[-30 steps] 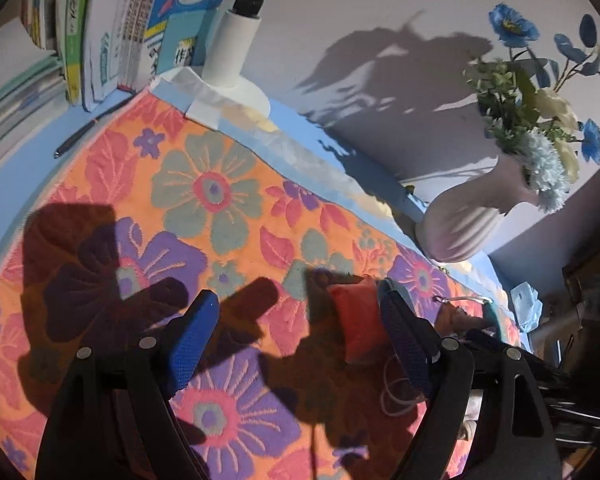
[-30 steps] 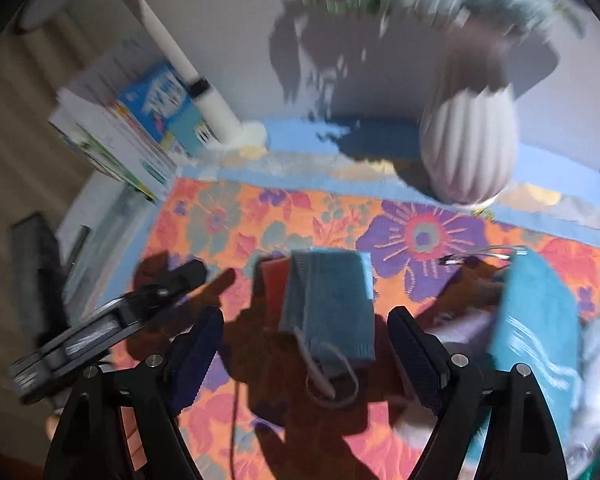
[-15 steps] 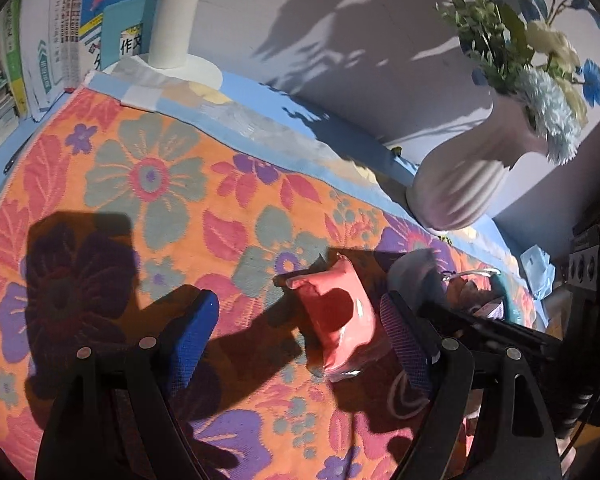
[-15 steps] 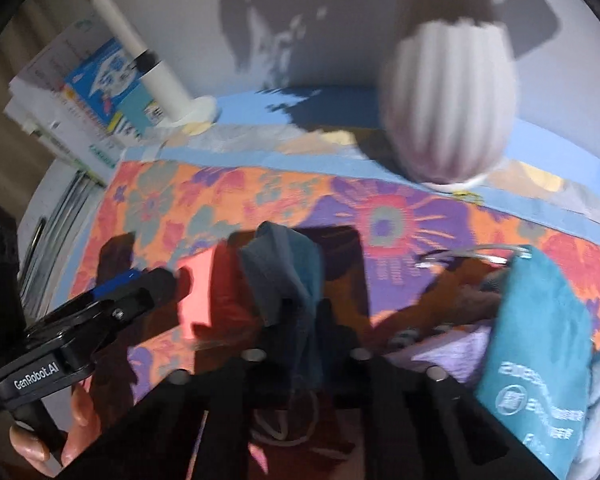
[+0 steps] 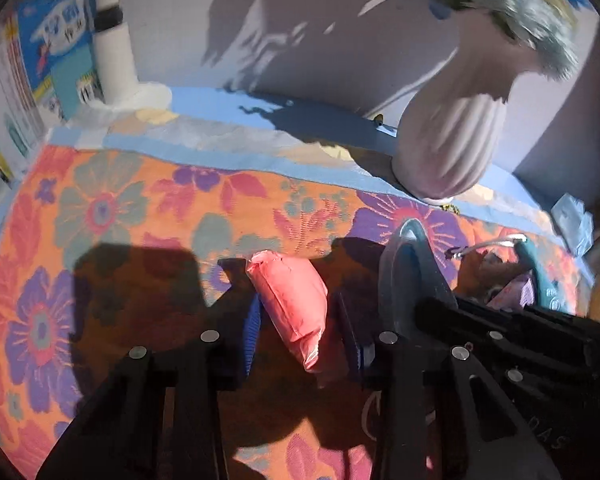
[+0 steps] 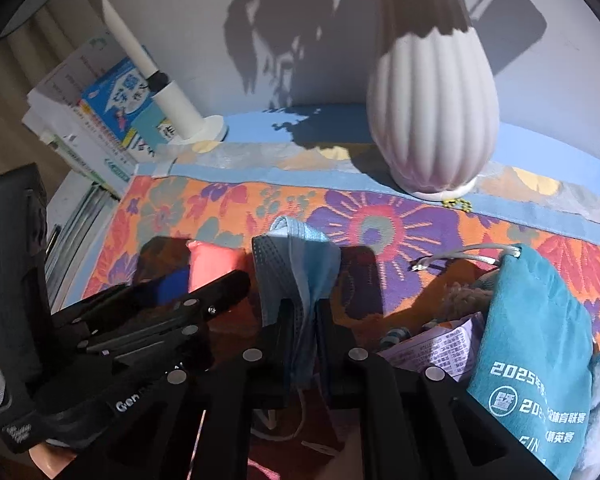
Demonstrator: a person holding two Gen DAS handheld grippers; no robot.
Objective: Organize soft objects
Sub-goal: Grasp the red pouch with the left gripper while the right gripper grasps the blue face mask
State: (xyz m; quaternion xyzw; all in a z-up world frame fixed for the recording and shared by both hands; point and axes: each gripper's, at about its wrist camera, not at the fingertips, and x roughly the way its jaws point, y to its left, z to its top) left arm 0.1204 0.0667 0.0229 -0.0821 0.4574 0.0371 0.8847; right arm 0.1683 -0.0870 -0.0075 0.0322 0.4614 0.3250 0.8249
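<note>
My left gripper (image 5: 298, 330) is shut on a soft pink-red packet (image 5: 292, 304), its blue pads pressing both sides, just above the floral cloth (image 5: 100, 208). My right gripper (image 6: 302, 320) is shut on a blue face mask (image 6: 300, 264), which stands crumpled up between the fingers; the mask also shows in the left wrist view (image 5: 410, 276). The pink packet shows in the right wrist view (image 6: 212, 266) behind the left gripper's body. A teal drawstring pouch (image 6: 540, 344) lies at the right with other soft items, partly hidden.
A white ribbed vase (image 6: 432, 116) with flowers stands at the back right on the blue border. A white lamp post (image 6: 172, 100) and a stack of books (image 6: 96, 120) stand at the back left. A printed purple packet (image 6: 440, 344) lies beside the pouch.
Both grippers have closed: the left on the pink packet, the right on the blue mask. The left view has swung right toward the vase.
</note>
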